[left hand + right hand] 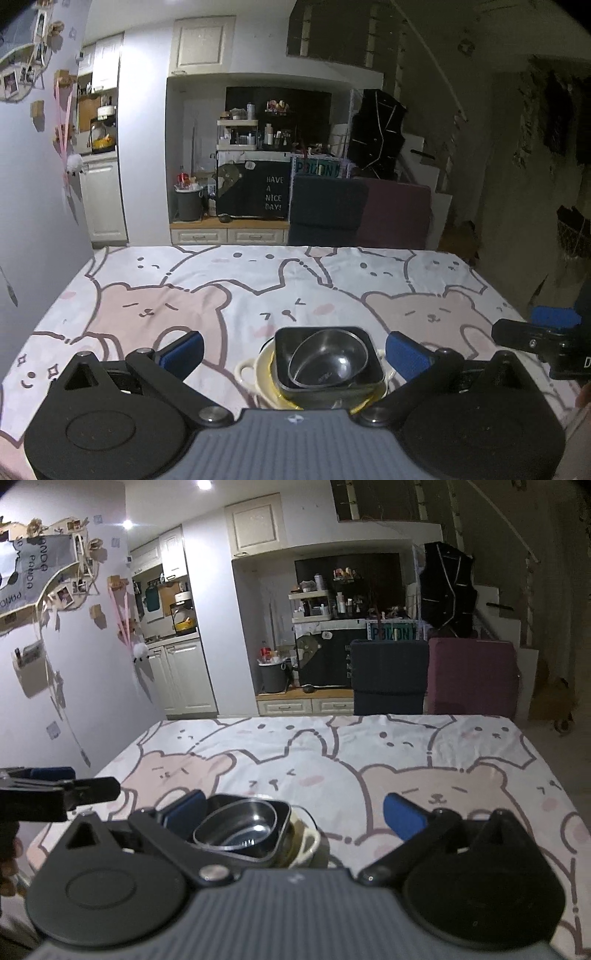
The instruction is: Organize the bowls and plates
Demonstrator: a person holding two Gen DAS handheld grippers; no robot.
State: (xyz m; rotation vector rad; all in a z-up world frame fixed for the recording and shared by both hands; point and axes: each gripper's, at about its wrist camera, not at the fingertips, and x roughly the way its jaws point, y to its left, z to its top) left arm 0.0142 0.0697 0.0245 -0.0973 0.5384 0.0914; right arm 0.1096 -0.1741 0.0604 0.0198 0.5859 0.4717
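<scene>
Stack: steel bowl nested in black square bowl, on cream handled dish, near edge of bear-print tablecloth | left gripper: spread, empty | right gripper: spread, empty | nesting apparently saves space; stacking looks finished

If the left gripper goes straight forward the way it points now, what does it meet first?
Probably the nested dish stack: the left gripper, jaws open and empty, points at the shiny metal bowl inside the black square dish. How near the stack lies is unclear.
</scene>
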